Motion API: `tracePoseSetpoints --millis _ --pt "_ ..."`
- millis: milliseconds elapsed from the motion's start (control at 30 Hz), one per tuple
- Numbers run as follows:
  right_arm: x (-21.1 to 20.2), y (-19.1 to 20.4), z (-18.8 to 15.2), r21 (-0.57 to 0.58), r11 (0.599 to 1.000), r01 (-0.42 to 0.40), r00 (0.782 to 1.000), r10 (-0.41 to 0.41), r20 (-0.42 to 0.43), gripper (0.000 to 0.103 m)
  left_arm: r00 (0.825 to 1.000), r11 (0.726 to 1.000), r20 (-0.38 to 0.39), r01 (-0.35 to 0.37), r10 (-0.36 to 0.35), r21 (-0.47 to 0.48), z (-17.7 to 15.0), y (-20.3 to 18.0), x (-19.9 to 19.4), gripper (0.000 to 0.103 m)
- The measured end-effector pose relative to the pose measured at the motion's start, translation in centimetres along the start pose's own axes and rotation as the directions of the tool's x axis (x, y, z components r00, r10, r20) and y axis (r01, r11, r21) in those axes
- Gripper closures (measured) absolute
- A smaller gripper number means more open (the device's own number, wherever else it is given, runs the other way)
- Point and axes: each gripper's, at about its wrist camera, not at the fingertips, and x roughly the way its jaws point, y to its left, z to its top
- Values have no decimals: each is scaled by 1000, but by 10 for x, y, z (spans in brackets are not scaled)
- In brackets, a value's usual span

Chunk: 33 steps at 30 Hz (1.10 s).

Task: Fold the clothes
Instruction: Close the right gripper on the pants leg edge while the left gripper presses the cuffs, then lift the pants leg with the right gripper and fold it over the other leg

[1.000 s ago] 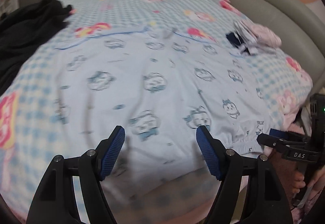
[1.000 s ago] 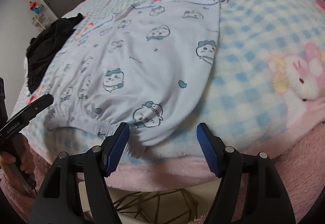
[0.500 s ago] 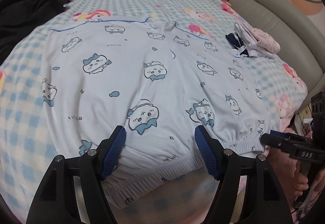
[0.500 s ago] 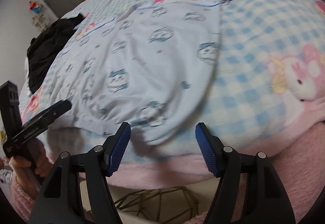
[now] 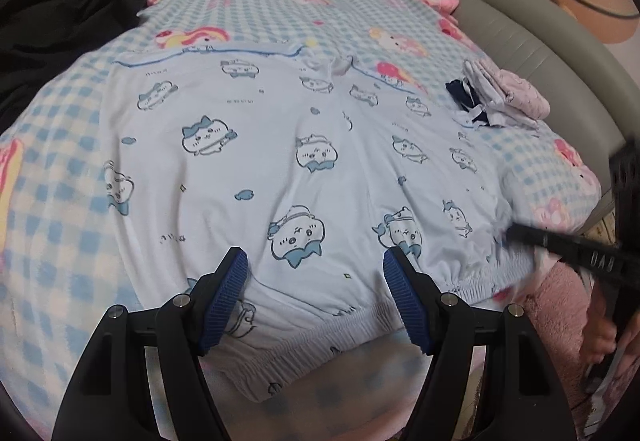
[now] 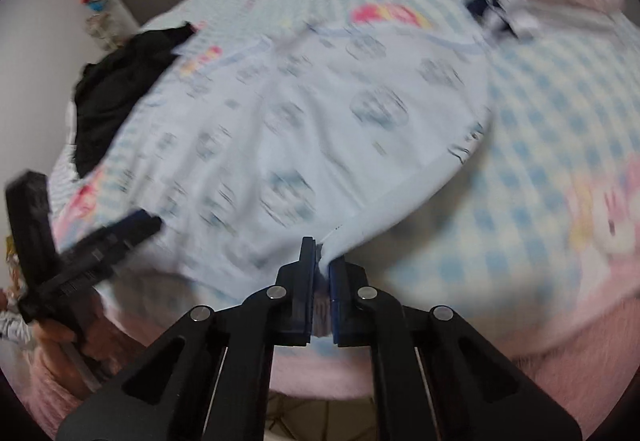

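The right gripper point(image 6: 322, 269) pinches only the corner of the pale-blue shorts point(image 5: 304, 177) lying flat on the bed point(image 5: 60, 225), while the left gripper point(image 5: 316, 277) gapes wide over the waistband (holding nothing), so a one-sided pull could skew the fold or slip the hem free.
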Motion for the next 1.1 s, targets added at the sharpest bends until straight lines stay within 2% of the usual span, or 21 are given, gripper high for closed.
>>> tracePoseSetpoints --millis 100,200,300,400,500,567,633,733,833,900,1067,1100 --pt "5 35 26 -87 995 -42 999 45 31 99 1000 1000 3 -15 15 -9 -1 4 -2 31" --pt "24 70 39 -153 986 -71 997 76 24 99 999 999 -6 -32 31 -29 -2 12 -2 31" --pt "53 89 37 -173 980 -94 996 91 -26 99 1000 998 -7 -27 27 -52 0 19 -3 31" --pt "76 92 22 -186 979 -80 995 66 -79 95 1000 998 -5 -26 25 -62 1 24 -3 31" --pt "87 90 12 -181 981 -66 993 47 -107 89 1000 998 -5 -25 25 -61 2 24 -2 31" --pt "73 85 10 -163 979 -120 991 107 -85 74 1000 998 -3 -16 16 -63 3 24 -2 31" --pt "51 78 7 -140 976 -165 986 161 -42 65 1000 998 -2 -6 6 -58 3 23 -1 31" --pt "19 63 0 -111 980 -164 985 169 30 64 1000 998 2 18 -18 -54 4 19 0 31" --pt "7 44 -7 -78 993 -90 994 94 53 64 994 991 3 113 -113 -74 5 10 0 31" --pt "5 32 -10 -54 997 -57 996 60 60 64 989 988 -4 145 -145 -49 8 -5 2 31" --pt "-4 -1 -10 71 989 -127 987 119 104 64 986 987 -40 160 -160 11 10 -33 9 31" --pt "-9 -7 -9 82 990 -117 987 107 116 64 986 987 -47 160 -159 23 11 -38 10 31"
